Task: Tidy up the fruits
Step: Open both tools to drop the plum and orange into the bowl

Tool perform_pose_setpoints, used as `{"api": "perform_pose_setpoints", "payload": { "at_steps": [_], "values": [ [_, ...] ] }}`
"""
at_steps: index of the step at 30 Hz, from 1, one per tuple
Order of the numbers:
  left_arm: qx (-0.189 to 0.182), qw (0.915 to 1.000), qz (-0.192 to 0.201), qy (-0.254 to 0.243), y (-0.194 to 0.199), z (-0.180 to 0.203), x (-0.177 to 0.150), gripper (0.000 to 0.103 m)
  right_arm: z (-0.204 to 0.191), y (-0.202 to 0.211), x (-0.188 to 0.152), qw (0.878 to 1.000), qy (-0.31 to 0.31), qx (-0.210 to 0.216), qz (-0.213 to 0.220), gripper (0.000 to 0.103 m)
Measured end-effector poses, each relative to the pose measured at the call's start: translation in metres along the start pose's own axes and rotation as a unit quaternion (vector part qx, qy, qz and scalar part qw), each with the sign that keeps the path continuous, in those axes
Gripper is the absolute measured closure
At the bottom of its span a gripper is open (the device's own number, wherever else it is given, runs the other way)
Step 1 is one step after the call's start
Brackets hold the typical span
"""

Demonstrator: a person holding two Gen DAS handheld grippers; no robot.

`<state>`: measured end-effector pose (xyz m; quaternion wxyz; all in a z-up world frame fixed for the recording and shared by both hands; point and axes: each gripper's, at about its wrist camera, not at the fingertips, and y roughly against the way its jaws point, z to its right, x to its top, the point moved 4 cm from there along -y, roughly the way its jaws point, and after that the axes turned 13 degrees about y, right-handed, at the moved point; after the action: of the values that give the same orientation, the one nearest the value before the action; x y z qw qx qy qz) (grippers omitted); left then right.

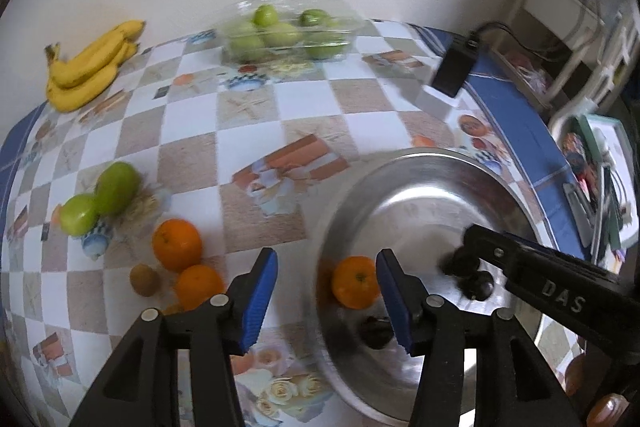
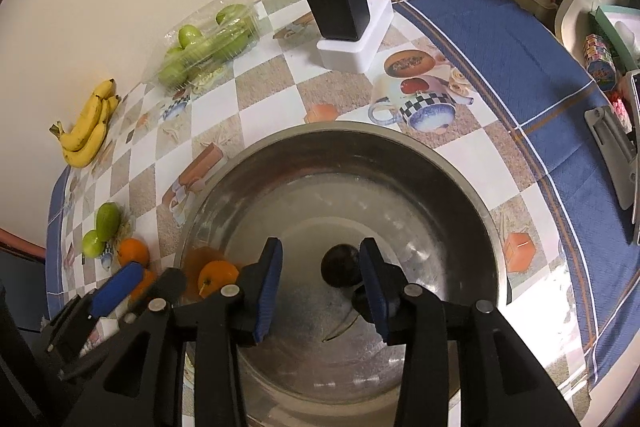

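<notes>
**Bowl takes the round fruits, both grippers empty**

One orange point(image 1: 355, 287) lies inside the bowl point(image 1: 404, 163), against its left wall, and a dark fruit point(image 2: 341, 265) rests near the bowl's middle; I judge the bowl is the collecting place. My left gripper point(image 1: 326, 301) hangs over the bowl's left rim, jaws wide apart, holding nothing. My right gripper point(image 2: 320, 287) hangs over the bowl's centre, also wide apart and empty, the dark fruit between its pads. Left of the bowl wait two oranges point(image 1: 177, 243), a kiwi point(image 1: 143, 279) and two green fruits point(image 1: 116, 187). Far behind the bowl lie bananas point(image 1: 90, 67) and a tray point(image 1: 288, 27) of green fruits.

2 grippers, left point(image 1: 326, 301) and right point(image 2: 319, 287), jaws apart, empty.
</notes>
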<state>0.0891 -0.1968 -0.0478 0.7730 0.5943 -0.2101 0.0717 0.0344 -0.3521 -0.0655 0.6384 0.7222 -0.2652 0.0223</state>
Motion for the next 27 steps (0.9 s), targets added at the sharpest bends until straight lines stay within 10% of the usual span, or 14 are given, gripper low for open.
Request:
{"api": "perform_pose_setpoints", "payload": {
  "at_steps": [27],
  "values": [
    [0.061, 0.9915, -0.01, 0.115, 0.002, -0.075, 0.013, 0.032, -0.017, -0.009, -0.001, 0.999, 0.036, 0.0, -0.018, 0.059]
  ]
}}
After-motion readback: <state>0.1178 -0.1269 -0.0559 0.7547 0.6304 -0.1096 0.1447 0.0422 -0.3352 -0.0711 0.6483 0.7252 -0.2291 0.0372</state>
